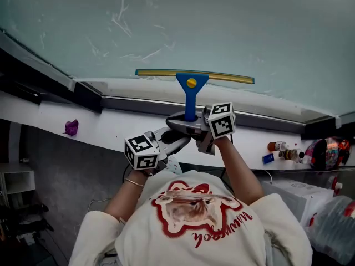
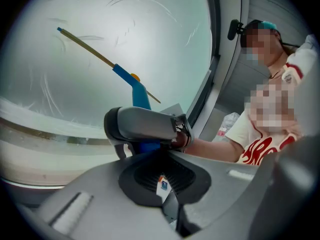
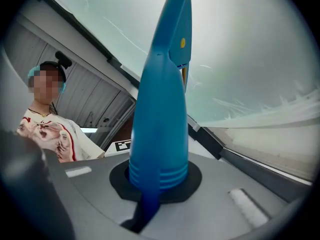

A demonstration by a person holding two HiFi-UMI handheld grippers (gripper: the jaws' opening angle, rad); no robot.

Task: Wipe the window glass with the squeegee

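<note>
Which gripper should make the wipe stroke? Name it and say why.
Right. The right gripper is shut on the squeegee handle, its blade at the bottom of the window glass. The left gripper sits just behind, gripping no part of it.

Both arms raised; right tool (image 3: 150,209) clamped, left tool (image 2: 167,204) closed

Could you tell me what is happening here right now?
A person works at a window with a gripper in each hand. The right gripper is shut on the blue handle of the squeegee, whose blade lies against the lower window glass. The left gripper sits close beside it, jaws together, holding nothing.
</note>
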